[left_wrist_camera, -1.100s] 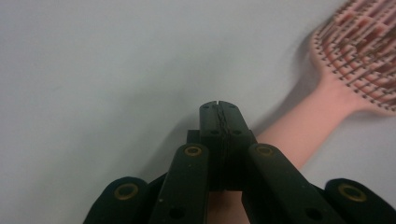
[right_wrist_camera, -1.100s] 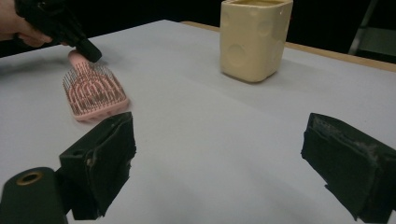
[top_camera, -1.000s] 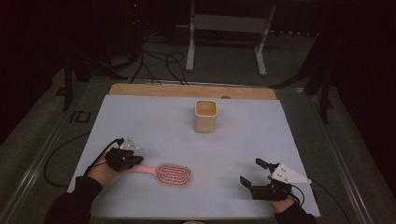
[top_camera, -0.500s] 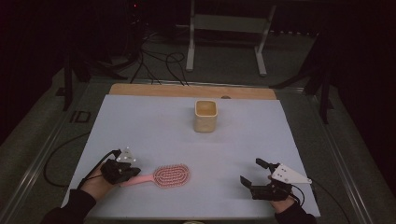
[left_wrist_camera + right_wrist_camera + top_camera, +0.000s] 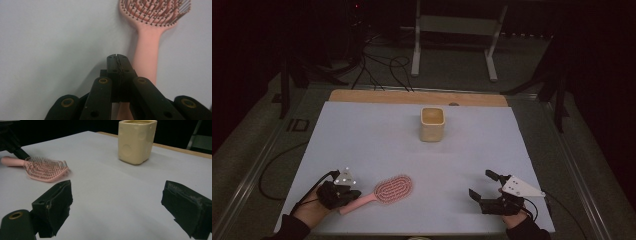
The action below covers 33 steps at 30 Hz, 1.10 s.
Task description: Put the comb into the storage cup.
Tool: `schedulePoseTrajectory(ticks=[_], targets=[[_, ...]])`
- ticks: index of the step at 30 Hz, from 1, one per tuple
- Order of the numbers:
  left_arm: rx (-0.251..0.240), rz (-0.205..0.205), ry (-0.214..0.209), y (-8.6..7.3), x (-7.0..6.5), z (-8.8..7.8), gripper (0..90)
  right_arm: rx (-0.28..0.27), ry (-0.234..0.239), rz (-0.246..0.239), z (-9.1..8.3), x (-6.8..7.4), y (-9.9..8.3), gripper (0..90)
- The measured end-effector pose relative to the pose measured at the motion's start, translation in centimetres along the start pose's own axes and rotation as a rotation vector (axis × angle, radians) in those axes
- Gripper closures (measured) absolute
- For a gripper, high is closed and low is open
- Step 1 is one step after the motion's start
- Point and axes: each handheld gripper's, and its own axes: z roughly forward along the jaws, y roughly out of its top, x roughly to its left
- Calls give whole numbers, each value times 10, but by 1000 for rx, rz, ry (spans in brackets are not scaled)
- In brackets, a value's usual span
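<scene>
Hairbrush (image 5: 46, 170) left, cup (image 5: 136, 141) beyond

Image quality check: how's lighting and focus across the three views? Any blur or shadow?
High view: dim, surroundings nearly black, the white table evenly lit, the pink hairbrush readable. Left gripper view: brighter, the shut left tool throws a soft shadow on the table, bristles slightly soft. Right gripper view: the open right tool is blurred up close; the cream cup is sharper.
</scene>
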Motion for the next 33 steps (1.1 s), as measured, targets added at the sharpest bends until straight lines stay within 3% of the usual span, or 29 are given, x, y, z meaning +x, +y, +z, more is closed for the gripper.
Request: schedulePoseTrajectory(ticks=[9, 17, 19, 22, 28, 33], targets=[[32, 1, -16, 0, -10, -2, 900, 3, 1, 1, 0, 0, 0, 95], [63, 10, -72, 3, -16, -1, 900, 2, -1, 0, 0, 0, 0, 95], [77, 9, -48, 4, -15, 0, 900, 8, -1, 2, 0, 0, -1, 95], [56, -19, -27, 5, -10, -3, 900, 1, -1, -2, 0, 0, 0, 95], [33, -35, -6, 8, -8, -11, 859, 2, -3, -2, 0, 0, 0, 95], [29, -67, 4, 13, -8, -15, 736, 7, -3, -3, 0, 1, 0, 94]])
